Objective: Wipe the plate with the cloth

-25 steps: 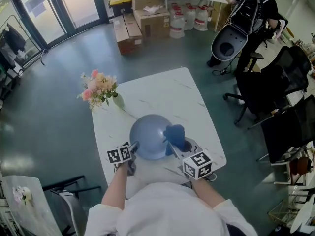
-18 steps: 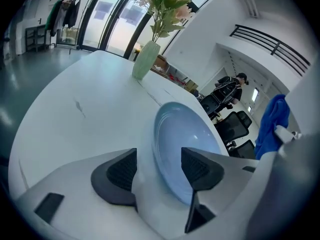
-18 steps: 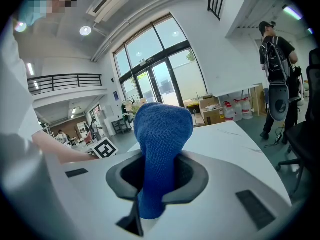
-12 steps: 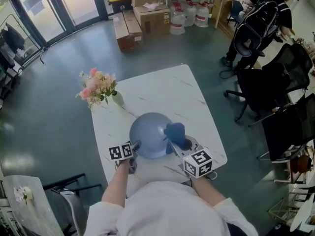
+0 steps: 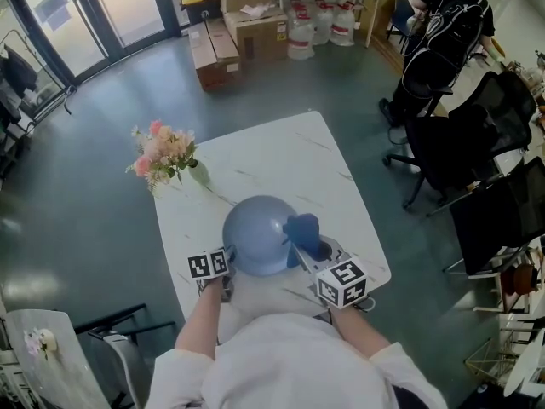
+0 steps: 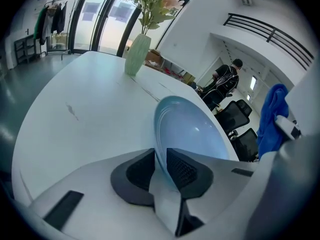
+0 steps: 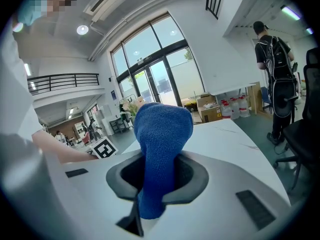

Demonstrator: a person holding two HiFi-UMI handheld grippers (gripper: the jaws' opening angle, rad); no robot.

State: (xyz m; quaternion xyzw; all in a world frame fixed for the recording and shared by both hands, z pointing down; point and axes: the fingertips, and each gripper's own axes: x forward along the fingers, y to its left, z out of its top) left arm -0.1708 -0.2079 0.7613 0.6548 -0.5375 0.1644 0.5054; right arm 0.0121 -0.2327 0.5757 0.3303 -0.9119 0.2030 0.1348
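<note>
- One steadies: left gripper, jaws just closing, pinches the plate at its seven-o'clock rim.
- Right gripper clenches the cloth at three o'clock, ready to wipe.

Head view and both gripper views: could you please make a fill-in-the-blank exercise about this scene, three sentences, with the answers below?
1. The left gripper grips the rim of the light blue ____.
2. The right gripper holds a dark blue ____.
3. On the white table, the pale green vase holds pink ____.
Missing words: plate; cloth; flowers.
Note: the left gripper's jaws have just been closing on that rim.
</note>
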